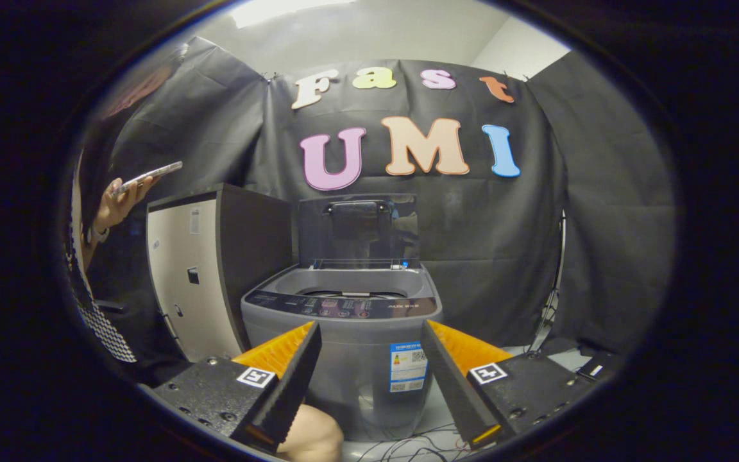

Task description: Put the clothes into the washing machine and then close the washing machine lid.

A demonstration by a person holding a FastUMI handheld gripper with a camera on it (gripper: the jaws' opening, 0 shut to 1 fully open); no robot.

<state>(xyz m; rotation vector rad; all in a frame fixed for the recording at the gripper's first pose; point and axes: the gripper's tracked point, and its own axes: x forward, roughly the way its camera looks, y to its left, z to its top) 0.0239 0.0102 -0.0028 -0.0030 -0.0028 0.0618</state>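
Black-cloth booth, my gripper [369,350] spread open and empty, washing machine [344,340] just ahead, lid [358,231] upright; I'd guess it's light, stiff, grab its handle [356,206].

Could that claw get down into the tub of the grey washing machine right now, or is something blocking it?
Probably yes. The grey top-loading washing machine stands straight ahead, its dark see-through lid raised upright at the back, so the tub is uncovered. The claw is open and holds nothing, and nothing lies between them.
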